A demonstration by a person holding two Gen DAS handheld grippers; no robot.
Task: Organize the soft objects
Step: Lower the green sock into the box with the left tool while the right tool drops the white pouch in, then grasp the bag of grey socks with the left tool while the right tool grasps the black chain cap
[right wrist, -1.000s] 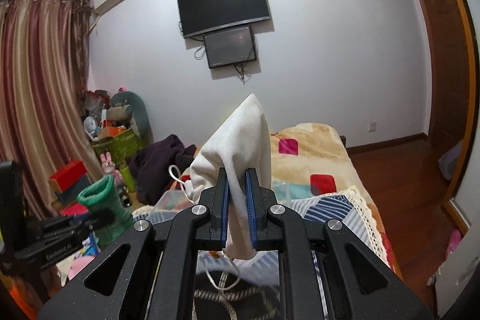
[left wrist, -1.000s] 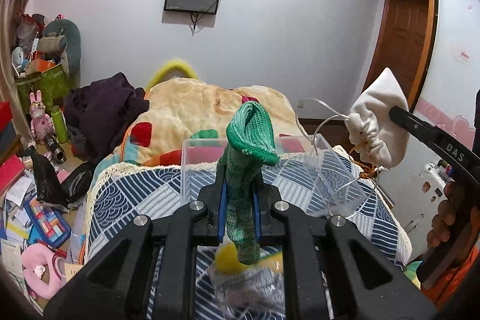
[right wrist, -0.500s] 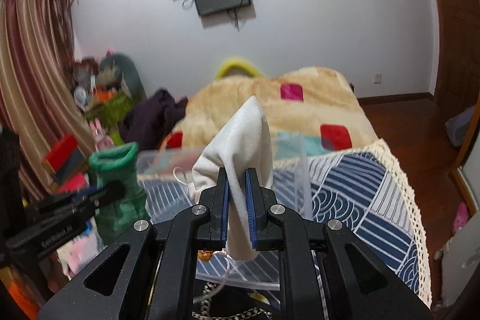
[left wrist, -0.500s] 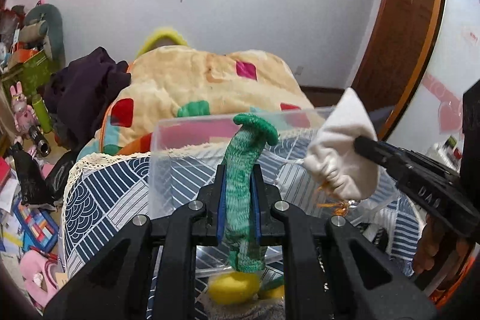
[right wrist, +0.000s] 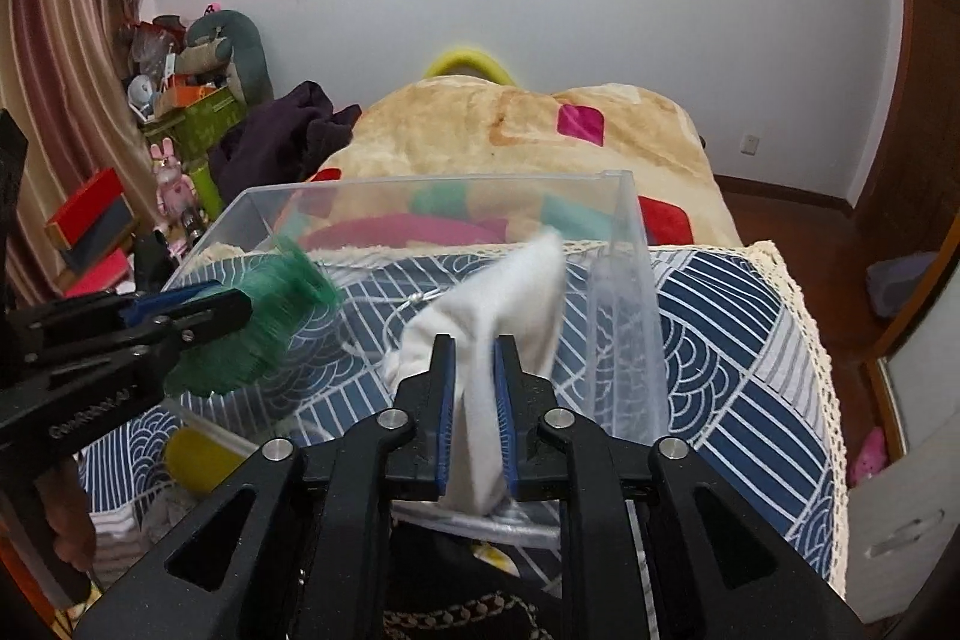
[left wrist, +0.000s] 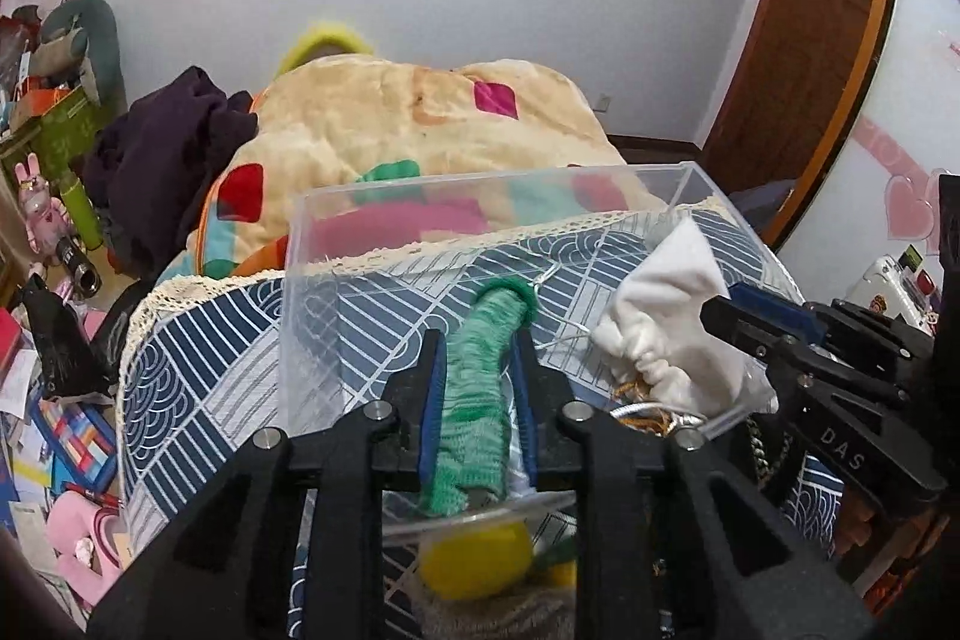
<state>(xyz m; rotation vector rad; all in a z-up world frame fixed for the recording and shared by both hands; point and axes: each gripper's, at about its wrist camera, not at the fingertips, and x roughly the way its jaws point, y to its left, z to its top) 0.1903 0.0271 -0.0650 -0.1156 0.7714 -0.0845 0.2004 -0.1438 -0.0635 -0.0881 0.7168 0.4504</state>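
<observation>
My left gripper (left wrist: 477, 346) is shut on a green knitted sock (left wrist: 480, 388) and holds it inside the clear plastic box (left wrist: 480, 178) on the bed. My right gripper (right wrist: 477, 346) is shut on a white drawstring pouch (right wrist: 504, 292), also inside the box. In the left wrist view the pouch (left wrist: 666, 322) hangs to the right of the sock. In the right wrist view the sock (right wrist: 264, 322) is at the left, blurred.
The box stands on a blue patterned bedcover (right wrist: 738, 316). A yellow soft object (left wrist: 474, 559) and grey fabric lie below the box's near edge. A beige blanket (left wrist: 420, 112) and dark clothes (left wrist: 168, 148) lie beyond. Clutter fills the floor at left (left wrist: 54, 400).
Both grippers have come down and forward from above the box into it, carrying the sock and the pouch. Both grips remain closed.
</observation>
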